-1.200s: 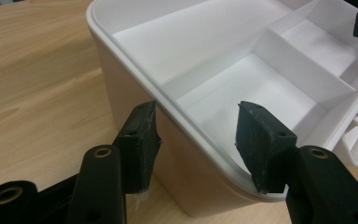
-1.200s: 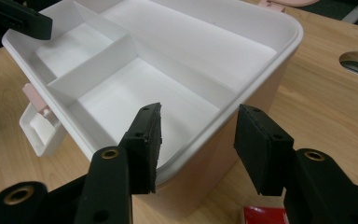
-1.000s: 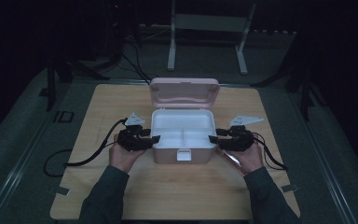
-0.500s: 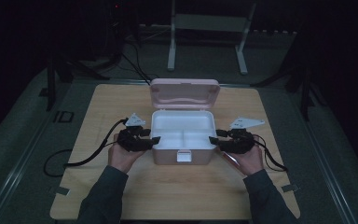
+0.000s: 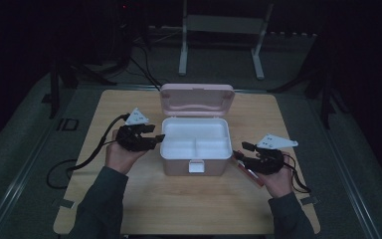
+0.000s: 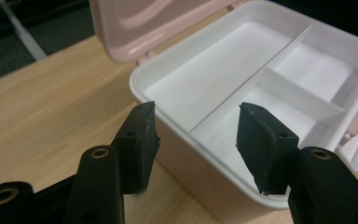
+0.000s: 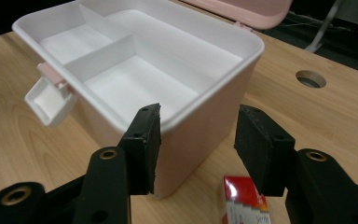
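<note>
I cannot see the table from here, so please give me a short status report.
Left hand-held gripper open at the box's left rim. Right hand-held gripper open beside the box's right wall, holding nothing. Pink box lid up, compartments empty. Red packet lies under right jaws.

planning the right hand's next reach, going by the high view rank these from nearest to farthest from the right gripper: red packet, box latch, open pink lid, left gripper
From the right gripper:
1. red packet, on the table just under it.
2. box latch, front middle of the box.
3. open pink lid, standing up behind the box.
4. left gripper, across the box at its left wall.
</note>
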### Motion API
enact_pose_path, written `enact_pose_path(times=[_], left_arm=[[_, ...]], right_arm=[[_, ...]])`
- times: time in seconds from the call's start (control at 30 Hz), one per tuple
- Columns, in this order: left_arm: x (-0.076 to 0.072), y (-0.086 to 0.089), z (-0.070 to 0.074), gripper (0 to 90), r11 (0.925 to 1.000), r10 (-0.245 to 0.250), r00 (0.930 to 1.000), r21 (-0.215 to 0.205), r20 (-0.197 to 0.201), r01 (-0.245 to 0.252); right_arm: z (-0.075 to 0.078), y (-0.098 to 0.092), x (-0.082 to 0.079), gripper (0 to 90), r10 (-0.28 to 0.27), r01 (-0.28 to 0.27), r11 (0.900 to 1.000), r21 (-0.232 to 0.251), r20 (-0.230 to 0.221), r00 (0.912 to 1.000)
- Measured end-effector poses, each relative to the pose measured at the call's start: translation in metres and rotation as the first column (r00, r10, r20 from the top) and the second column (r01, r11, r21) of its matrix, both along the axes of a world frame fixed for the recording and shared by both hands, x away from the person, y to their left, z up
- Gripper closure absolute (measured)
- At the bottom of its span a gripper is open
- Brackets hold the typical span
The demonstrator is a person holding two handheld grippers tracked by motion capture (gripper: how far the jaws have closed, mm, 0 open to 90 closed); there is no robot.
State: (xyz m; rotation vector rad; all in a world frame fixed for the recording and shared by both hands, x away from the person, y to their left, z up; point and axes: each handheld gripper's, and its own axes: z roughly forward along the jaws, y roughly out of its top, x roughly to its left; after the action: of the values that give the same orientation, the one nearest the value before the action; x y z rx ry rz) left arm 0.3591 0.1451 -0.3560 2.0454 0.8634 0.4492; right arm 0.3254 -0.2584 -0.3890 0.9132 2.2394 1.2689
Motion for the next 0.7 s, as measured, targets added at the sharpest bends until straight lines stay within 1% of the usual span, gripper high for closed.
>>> enact_pose_path(times=[0.07,0.13,0.17,0.23,0.3,0.33,0.37,0.47,0.5,0.57,0.6,0.67,0.7], left_arm=[[0.001,0.0,0.004,47.0,0.9999,-0.009,0.9999,0.007,0.01,0.009],[0.003,-0.001,0.008,46.9,0.9997,-0.026,0.9996,0.004,0.012,0.026],[0.003,-0.001,0.008,46.9,0.9997,-0.026,0.9996,0.004,0.012,0.026],[0.003,-0.003,0.01,46.9,0.9991,-0.042,0.999,0.005,0.016,0.042],[0.004,-0.004,0.013,47.0,0.9981,-0.055,0.9983,0.028,0.02,0.054],[0.004,-0.004,0.013,46.9,0.9981,-0.055,0.9983,0.028,0.02,0.054],[0.005,-0.007,0.017,46.9,0.9952,-0.081,0.9963,0.057,0.029,0.079],[0.006,-0.011,0.025,46.9,0.9884,-0.127,0.9911,0.089,0.04,0.123],[0.007,-0.013,0.027,46.9,0.9854,-0.139,0.9893,0.105,0.044,0.133],[0.009,-0.016,0.032,47.0,0.9791,-0.171,0.9842,0.119,0.045,0.165],[0.01,-0.017,0.035,47.2,0.9748,-0.188,0.9811,0.131,0.047,0.18],[0.011,-0.021,0.041,47.5,0.9632,-0.225,0.9733,0.161,0.046,0.215],[0.012,-0.022,0.044,48.2,0.9545,-0.249,0.9675,0.18,0.043,0.238]], right_arm=[[-0.003,-0.005,-0.002,49.8,-0.003,0.003,1.0,0.007,0.001,1.0],[-0.006,-0.008,-0.004,50.0,-0.011,0.011,1.0,0.01,-0.007,0.9999],[-0.006,-0.008,-0.004,50.0,-0.011,0.011,1.0,0.01,-0.007,0.9999],[-0.011,-0.012,-0.007,51.1,-0.011,0.011,1.0,0.011,-0.017,0.9998],[-0.014,-0.014,-0.009,51.0,-0.011,0.011,1.0,0.008,-0.017,0.9998],[-0.014,-0.014,-0.009,51.0,-0.011,0.011,1.0,0.008,-0.017,0.9998],[-0.015,-0.015,-0.01,50.9,-0.011,0.012,1.0,0.013,-0.02,0.9997],[-0.02,-0.018,-0.014,50.8,-0.012,0.013,0.999,0.033,-0.03,0.9995],[-0.022,-0.019,-0.015,50.8,-0.01,0.011,0.999,0.032,-0.033,0.9994],[-0.027,-0.018,-0.017,50.5,-0.004,0.005,1.0,0.024,-0.042,0.9991],[-0.029,-0.017,-0.018,50.5,0.0,0.001,1.0,0.016,-0.041,0.9992],[-0.032,-0.016,-0.019,50.2,0.008,-0.007,1.0,0.003,-0.046,0.9989],[-0.033,-0.016,-0.02,50.2,0.011,-0.011,1.0,-0.006,-0.046,0.9989]])
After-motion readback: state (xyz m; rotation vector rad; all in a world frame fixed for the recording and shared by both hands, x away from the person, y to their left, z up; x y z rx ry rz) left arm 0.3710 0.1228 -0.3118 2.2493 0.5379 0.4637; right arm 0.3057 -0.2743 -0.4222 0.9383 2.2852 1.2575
